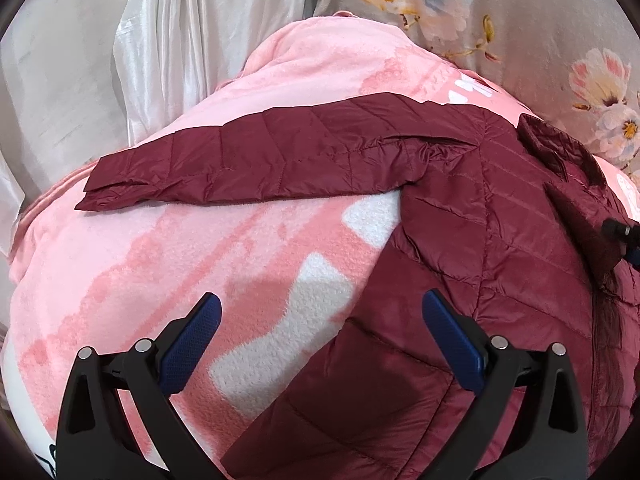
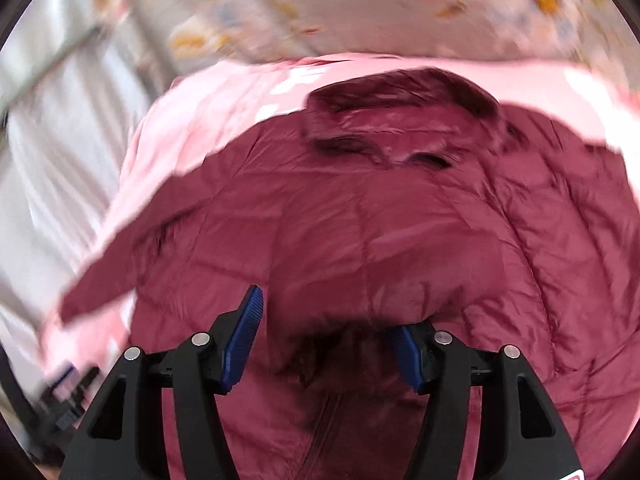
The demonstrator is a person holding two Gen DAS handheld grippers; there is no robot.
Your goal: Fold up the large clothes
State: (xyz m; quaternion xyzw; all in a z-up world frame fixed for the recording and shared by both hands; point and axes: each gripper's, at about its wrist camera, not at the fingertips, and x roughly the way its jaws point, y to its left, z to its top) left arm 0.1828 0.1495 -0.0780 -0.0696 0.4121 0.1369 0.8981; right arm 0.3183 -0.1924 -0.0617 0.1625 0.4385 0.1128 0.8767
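A: Maroon quilted jacket (image 1: 460,248) lies flat on the pink blanket (image 1: 200,264), sleeve (image 1: 248,160) out sideways. Step?

B: Judging, sleeve fold next. Left gripper (image 1: 320,340) fingers released, empty. Right gripper (image 2: 328,332) fingers apart around a fabric bulge; grasp unclear, view blurred.

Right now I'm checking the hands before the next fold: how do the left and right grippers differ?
The left gripper hangs open over the pink blanket and the jacket's edge, holding nothing; the right gripper has a bunched fold of jacket between its jaws. The left view is sharp, the right blurred. Both have blue pads.
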